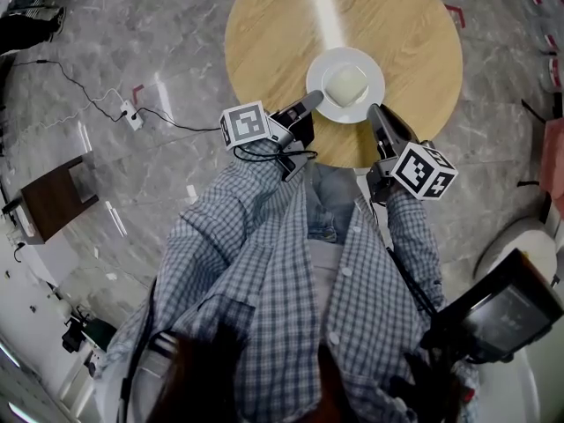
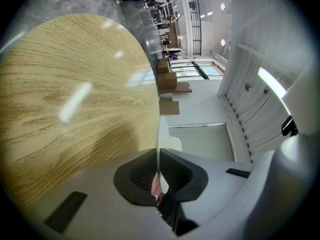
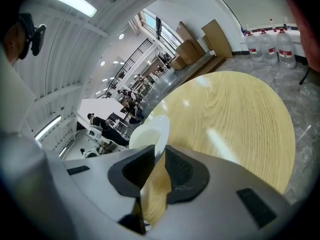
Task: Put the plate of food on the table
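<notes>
Two grips share the load — the left gripper (image 1: 315,100) and right gripper (image 1: 377,113) each have fingers pinched narrow on opposite rims of the plate (image 1: 330,60), a hold that levels it so the bun (image 1: 346,85) cannot slide. It hangs low over the desk's (image 1: 282,33) near part; contact is unclear.

No words or numbers can be read anywhere. The left cube (image 1: 244,124), just behind the fingers of the left gripper (image 1: 314,99), shows only black and white squares, not letters. The right cube (image 1: 424,171), just behind the fingers of the right gripper (image 1: 374,110), shows the same kind of squares. Far past the right fingers, the water bottles (image 3: 270,44) on the floor are too small for any print to be read.
</notes>
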